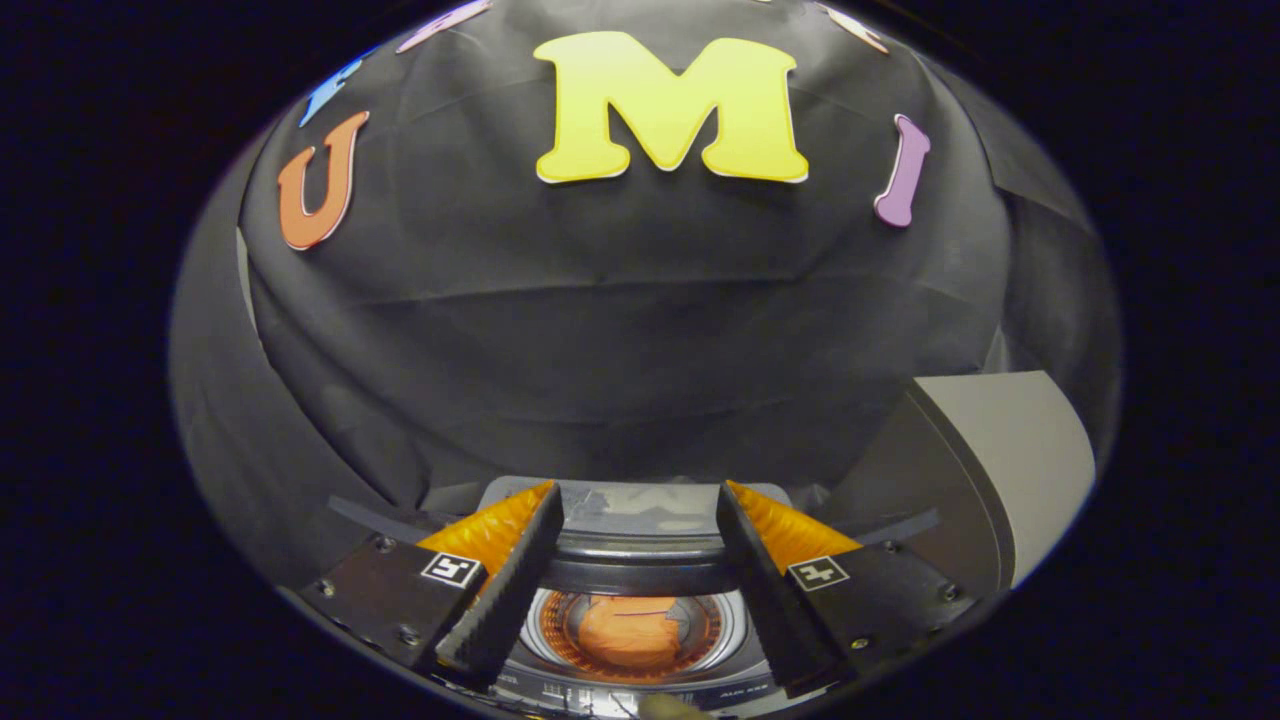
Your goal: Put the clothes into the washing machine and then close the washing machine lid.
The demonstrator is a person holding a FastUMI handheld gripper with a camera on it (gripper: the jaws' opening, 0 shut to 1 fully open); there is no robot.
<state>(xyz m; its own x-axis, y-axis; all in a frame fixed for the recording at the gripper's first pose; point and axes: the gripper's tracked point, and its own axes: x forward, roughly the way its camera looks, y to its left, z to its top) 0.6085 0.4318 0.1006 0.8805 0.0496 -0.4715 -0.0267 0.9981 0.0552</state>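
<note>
Black cloth drapes the booth behind a small washing machine [630, 600], its lid [635, 510] raised at the back. Tongs [635, 510] hover above it, tilted downward, ridged fingers [500, 590] spread apart and empty. Between them, orange clothes [625, 632] lie crumpled inside the round, shiny drum. A grey panel [1010, 460] stands to the right.

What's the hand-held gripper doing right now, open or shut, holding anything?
Hand-held gripper: open, fingers spread apart and holding nothing; it hangs above the washing machine, with the orange clothes lying in the drum below, between the fingers.
</note>
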